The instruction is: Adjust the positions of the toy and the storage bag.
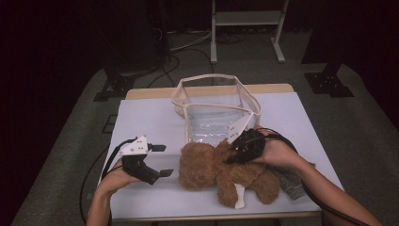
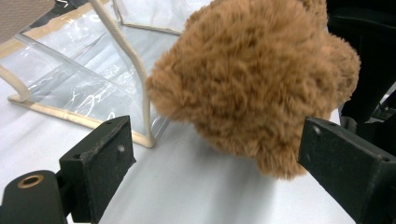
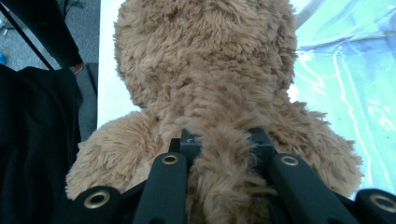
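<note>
Bear (image 1: 221,173) lies near the desk's (image 1: 146,117) front edge, before the clear bag (image 1: 214,110). Right gripper (image 1: 235,153) pinches its fur; left gripper (image 1: 162,160) gapes beside its head. Lift gently, supporting the head.

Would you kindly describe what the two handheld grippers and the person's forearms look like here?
The left gripper is black with two flat rectangular jaws, a white angular plate on top and a black cable trailing back. The right gripper is also black, with looped black cables; its own view shows brass-coloured rings on its jaw arms. No sleeves are visible on either forearm.
</note>
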### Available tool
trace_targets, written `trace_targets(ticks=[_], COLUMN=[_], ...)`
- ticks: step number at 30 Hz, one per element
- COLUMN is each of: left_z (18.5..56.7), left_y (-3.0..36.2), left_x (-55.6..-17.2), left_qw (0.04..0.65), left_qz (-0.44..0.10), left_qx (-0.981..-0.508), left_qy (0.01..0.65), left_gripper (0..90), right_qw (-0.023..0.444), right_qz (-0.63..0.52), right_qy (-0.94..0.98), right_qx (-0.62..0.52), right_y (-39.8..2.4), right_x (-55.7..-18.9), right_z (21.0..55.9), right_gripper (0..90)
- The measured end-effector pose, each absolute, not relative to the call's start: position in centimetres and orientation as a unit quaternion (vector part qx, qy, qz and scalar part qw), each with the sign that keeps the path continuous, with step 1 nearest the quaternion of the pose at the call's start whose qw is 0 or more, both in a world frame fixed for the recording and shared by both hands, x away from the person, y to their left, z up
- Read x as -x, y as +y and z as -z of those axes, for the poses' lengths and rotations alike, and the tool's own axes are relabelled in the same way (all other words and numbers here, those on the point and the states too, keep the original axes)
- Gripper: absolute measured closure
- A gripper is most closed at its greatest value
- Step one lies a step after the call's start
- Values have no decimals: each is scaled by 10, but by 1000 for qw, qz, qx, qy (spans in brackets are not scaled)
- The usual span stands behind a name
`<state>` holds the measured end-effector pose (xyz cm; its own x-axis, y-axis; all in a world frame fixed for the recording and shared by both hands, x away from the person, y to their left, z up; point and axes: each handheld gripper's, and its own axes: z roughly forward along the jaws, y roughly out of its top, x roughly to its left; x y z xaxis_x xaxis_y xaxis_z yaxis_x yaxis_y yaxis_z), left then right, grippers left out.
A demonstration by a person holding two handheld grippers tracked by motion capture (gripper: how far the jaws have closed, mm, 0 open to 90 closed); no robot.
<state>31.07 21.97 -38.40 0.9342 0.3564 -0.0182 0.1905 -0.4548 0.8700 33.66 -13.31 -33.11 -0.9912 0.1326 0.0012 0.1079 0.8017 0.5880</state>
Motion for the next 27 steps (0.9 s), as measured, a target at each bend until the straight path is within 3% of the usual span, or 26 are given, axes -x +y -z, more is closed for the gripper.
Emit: trace_targets(ticks=[27], left_z=[383], left_y=[239], left_x=[-311], left_qw=[507], left_qz=[-91], left_qx=[-838], left_qy=[178], left_gripper=[95], right_qw=[23], right_qz=[-346], right_qy=[935], right_qx=[-79], right_y=[-134], right_x=[-342], right_z=[281], right_gripper=[756])
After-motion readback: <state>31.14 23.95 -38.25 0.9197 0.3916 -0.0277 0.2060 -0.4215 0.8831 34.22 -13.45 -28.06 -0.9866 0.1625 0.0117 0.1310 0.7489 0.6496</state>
